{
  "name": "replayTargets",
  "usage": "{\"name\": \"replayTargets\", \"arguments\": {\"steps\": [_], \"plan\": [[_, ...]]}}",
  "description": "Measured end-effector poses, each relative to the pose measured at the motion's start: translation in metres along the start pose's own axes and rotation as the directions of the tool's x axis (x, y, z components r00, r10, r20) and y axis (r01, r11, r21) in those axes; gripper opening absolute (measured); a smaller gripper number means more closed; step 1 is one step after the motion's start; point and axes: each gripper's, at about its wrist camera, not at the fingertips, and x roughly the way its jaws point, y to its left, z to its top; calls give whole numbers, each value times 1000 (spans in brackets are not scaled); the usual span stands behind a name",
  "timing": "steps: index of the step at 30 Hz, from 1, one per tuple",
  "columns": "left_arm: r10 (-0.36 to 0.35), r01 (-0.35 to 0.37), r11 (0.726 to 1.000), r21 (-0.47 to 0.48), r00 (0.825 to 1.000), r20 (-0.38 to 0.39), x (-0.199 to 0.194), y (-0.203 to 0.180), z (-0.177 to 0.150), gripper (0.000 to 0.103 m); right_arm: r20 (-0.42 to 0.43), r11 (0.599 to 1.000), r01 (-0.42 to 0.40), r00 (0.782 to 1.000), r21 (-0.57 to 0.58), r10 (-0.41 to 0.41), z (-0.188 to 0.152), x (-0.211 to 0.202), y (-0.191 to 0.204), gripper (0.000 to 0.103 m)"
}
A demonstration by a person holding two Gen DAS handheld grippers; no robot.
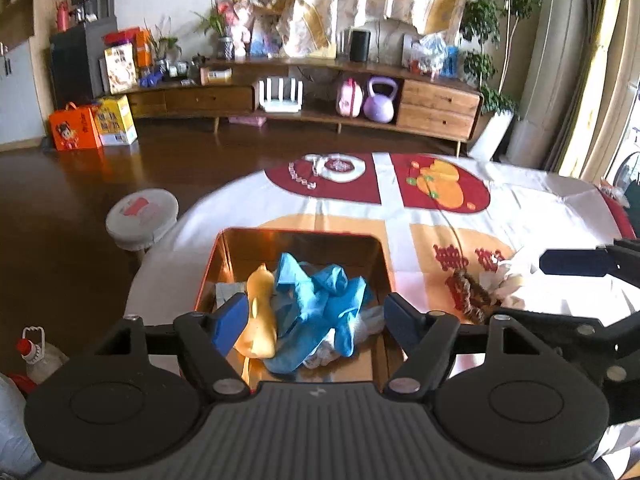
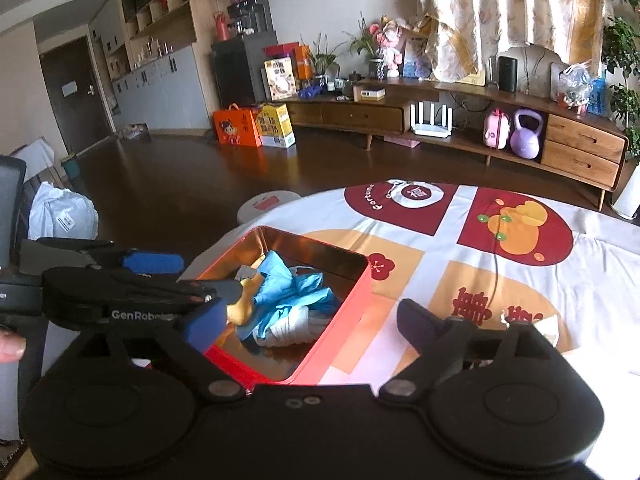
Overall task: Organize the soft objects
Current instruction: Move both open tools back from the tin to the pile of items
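Observation:
A red tin box with a shiny inside stands on the table. In it lie a yellow soft duck, a crumpled blue cloth and a pale cloth. My left gripper is open above the box, its left pad touching the duck. My right gripper is open and empty over the box's right wall. A brown knitted thing and white soft items lie right of the box.
The round table carries a white cloth with red and orange patterns. A grey stool stands by the table's left edge. A wooden sideboard runs along the far wall. Boxes and a bag sit on the dark floor.

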Motion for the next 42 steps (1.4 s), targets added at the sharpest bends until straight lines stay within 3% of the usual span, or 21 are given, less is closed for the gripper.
{"name": "replayTargets", "arguments": {"steps": [3,7,14,27,30,42], "plan": [[-17,18,1000,-18,999,30,-11,-6,-1,81,19,1000,-2,1000,6,1,-5,-12,-4,98],[-26,27,999,-25,998,49,-20,-17,-2,82,40,1000,-3,999,9,2,-14,-29,-9,102],[-51,53,998,-17,996,73,-30,-42,-9,91,62,999,17,998,32,-19,-33,-55,-29,103],[-120,119,992,37,992,37,-23,-97,-25,92,43,987,131,990,91,-136,-73,-90,-89,103],[-137,135,990,46,990,30,-19,-109,-30,100,28,984,157,987,84,-159,-82,-93,-99,103],[-211,213,975,64,976,-47,12,-149,-44,101,-46,983,175,984,63,-172,-115,-81,-119,103]]}}
